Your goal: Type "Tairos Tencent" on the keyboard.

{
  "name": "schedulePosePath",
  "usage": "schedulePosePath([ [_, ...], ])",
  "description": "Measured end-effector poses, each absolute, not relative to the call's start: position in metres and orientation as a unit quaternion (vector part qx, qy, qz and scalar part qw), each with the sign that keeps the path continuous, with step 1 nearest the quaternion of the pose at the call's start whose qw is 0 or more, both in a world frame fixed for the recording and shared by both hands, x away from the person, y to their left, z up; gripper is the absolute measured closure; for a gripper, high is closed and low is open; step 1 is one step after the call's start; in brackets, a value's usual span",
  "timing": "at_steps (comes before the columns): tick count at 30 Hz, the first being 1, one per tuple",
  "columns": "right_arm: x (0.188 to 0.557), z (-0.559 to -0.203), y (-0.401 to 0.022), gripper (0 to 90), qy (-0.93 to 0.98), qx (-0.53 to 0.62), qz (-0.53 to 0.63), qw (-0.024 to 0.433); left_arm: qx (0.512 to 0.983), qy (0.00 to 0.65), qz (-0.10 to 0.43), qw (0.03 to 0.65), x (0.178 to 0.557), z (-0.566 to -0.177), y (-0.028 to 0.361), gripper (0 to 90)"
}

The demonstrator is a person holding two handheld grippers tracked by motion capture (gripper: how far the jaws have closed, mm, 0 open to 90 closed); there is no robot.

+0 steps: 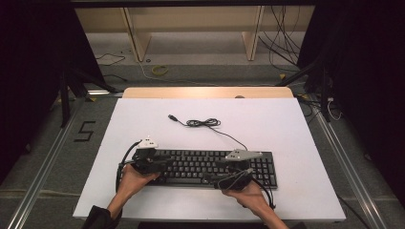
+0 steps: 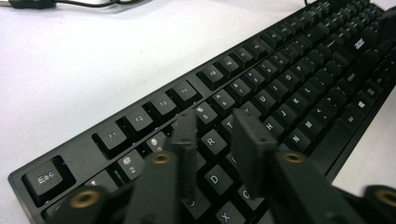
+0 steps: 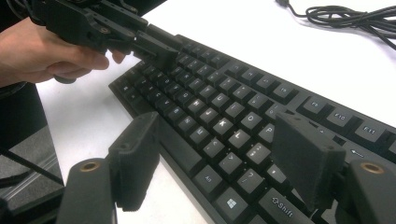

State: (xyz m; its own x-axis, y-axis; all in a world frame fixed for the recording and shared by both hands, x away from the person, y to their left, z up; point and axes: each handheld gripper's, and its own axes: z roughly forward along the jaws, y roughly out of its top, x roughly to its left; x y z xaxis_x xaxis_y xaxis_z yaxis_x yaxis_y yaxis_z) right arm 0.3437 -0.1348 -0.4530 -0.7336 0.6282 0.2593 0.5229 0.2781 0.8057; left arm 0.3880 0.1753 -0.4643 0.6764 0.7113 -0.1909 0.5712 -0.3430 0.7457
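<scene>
Black keyboard (image 1: 205, 167) — one — on one white table (image 1: 143, 124); left gripper (image 2: 212, 135) jaws narrowed yet empty, right gripper (image 3: 219, 158) released.

The keyboard (image 2: 261, 93) is cut off at the left gripper view's right edge, its far keys' legends blurred.
</scene>
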Motion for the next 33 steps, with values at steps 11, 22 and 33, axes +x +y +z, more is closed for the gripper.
schedulePosePath([
  [11,0.344,-0.453,-0.135,33.3,0.798,0.360,0.480,0.056,0.836,0.387,0.085,0.380,0.391,-0.466,0.171,89.3],
  [22,0.344,-0.453,-0.134,33.3,0.798,0.360,0.480,0.054,0.835,0.399,0.090,0.369,0.397,-0.472,0.171,89.4],
  [33,0.343,-0.452,-0.134,33.3,0.798,0.358,0.482,0.056,0.838,0.400,0.100,0.358,0.396,-0.474,0.168,89.5],
])
